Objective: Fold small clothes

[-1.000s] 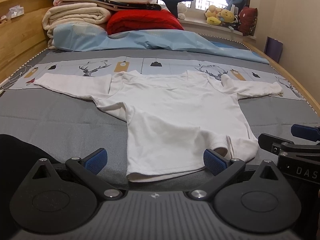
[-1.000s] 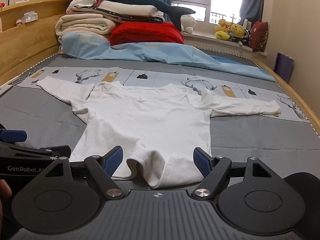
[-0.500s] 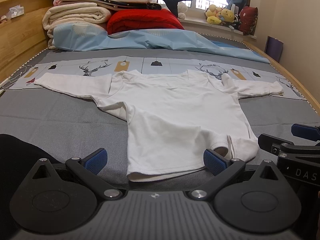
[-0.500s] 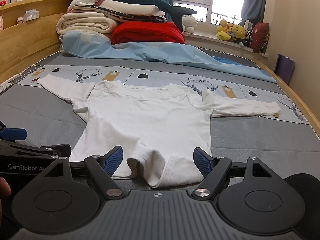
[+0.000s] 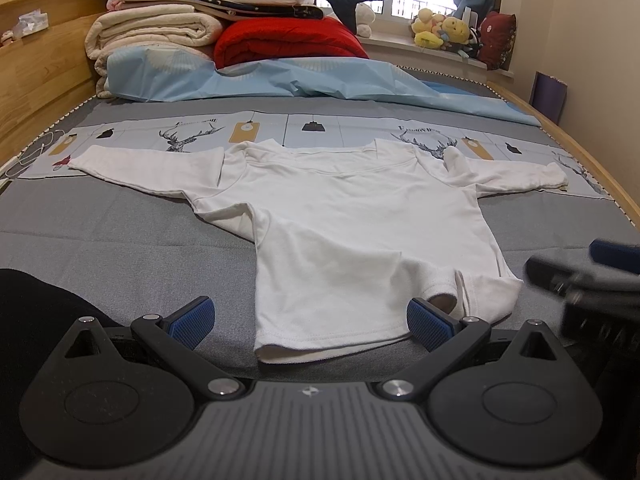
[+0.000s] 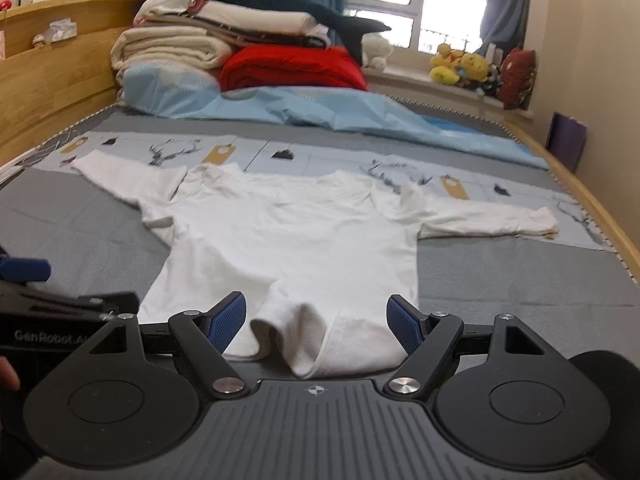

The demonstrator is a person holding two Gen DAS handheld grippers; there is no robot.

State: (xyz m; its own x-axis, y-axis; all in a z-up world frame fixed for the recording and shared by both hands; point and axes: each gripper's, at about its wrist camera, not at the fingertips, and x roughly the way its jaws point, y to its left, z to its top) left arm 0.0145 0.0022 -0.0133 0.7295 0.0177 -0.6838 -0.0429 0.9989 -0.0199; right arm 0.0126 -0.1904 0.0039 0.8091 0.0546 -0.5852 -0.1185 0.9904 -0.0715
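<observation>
A small white long-sleeved shirt (image 5: pixel 344 216) lies spread on the grey bed cover, both sleeves stretched out sideways and the hem nearest me, rumpled at its right corner. My left gripper (image 5: pixel 308 318) is open just short of the hem, its blue pads on either side of the hem's left part. The right wrist view shows the same shirt (image 6: pixel 296 236). My right gripper (image 6: pixel 318 320) is open too, straddling the rumpled right part of the hem without closing on it. Each gripper shows at the edge of the other's view.
Folded blankets (image 5: pixel 160 32), a red quilt (image 5: pixel 288 40) and a light blue sheet (image 5: pixel 280 80) are stacked at the bed's far end. Wooden bed rails run along both sides. Plush toys (image 5: pixel 440 32) sit on the windowsill. Something black (image 5: pixel 36 308) lies at the near left.
The right gripper has moved forward and slightly up, blurring its view and its appearance in the left view. The left gripper has barely moved. The shirt lies unchanged.
</observation>
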